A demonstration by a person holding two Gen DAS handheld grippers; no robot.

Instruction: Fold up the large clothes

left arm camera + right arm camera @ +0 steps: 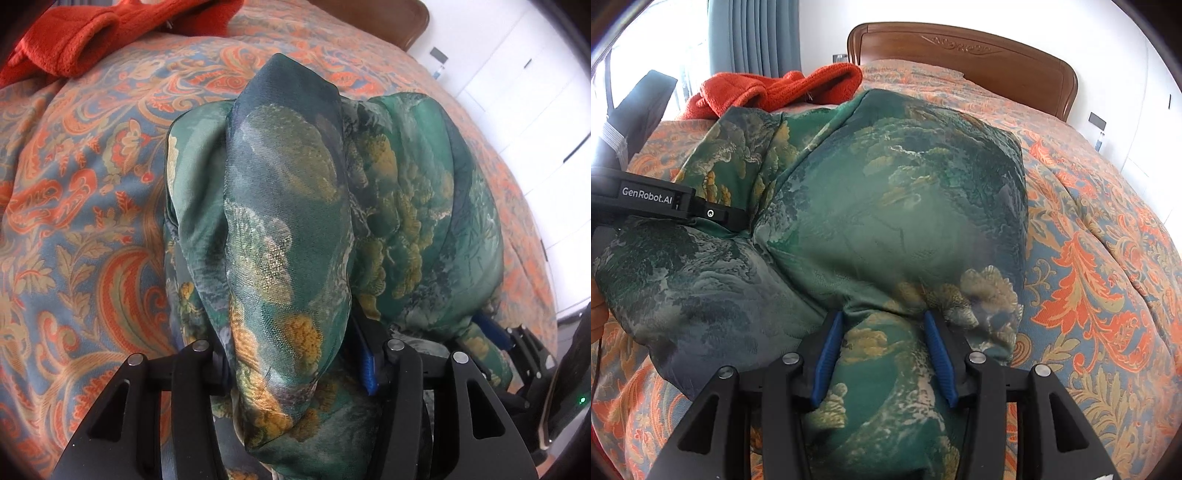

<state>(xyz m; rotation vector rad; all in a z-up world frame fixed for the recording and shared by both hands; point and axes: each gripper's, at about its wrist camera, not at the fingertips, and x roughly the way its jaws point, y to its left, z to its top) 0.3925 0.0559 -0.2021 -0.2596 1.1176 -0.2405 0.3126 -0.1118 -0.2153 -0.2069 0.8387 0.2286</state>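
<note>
Green patterned garment (894, 206) lies bunched mid-bed on the paisley bedspread (1108, 295). Right gripper (882, 354): blue-padded fingers (827, 354) partly open, a thick fold gripped between them. Left gripper (291, 354): fabric bundle between its fingers; opening hidden by cloth, cannot tell. Red blanket (775, 88) near headboard (960, 55).

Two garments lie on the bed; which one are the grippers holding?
The green printed garment, bunched between both grippers; the red fleece garment lies untouched toward the headboard.
</note>
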